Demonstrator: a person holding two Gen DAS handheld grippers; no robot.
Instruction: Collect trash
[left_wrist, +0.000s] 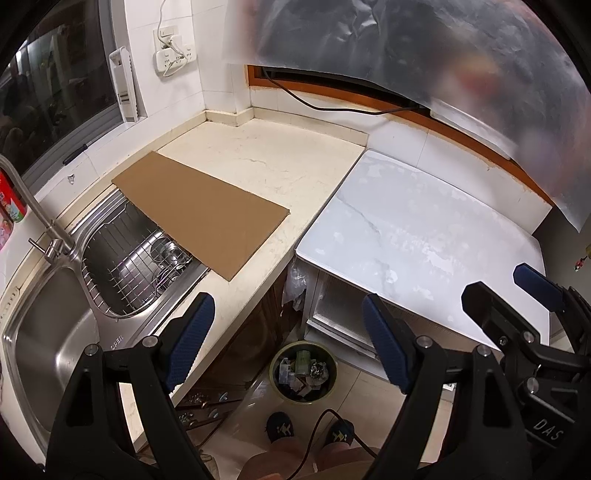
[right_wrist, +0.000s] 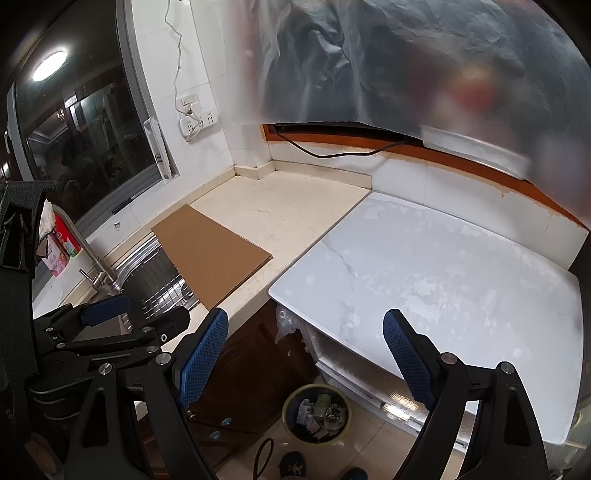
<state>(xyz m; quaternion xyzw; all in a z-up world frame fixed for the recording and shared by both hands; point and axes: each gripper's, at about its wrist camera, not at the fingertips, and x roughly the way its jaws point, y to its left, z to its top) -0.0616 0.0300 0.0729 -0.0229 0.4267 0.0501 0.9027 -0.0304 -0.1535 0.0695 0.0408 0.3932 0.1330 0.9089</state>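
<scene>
sink (left_wrist: 48, 332): far left, steel, with a wire rack (left_wrist: 133, 266) in the second basin. nothing here looks like trash to me.
cardboard sheet (left_wrist: 201, 212): only loose thing on the counter, so my guess is it's the pick. lies flat, half over the rack, half on the beige counter (left_wrist: 280, 166). long axis runs from the near edge diagonally back toward the window corner. near corner sticks out toward the counter lip, an easy edge to pinch.
left gripper (left_wrist: 288, 343): fingers wide apart, holding nothing, hanging out over the floor gap. cardboard is ahead and to its left, so this arm is nearer.
trash bin (left_wrist: 303, 376): on the floor right below and between the left fingers, already part full of scraps. a drop from here would be almost straight down.
white table top (left_wrist: 424, 236): bare, butts against the counter's right side. loads of free room above.
right gripper (right_wrist: 306, 354): also spread open and empty, beside the left one (right_wrist: 107, 310), over the table's near edge. cardboard well off to its left.
plastic film (left_wrist: 424, 48): hangs across the top of both views, blurry, can't tell what's behind it.
</scene>
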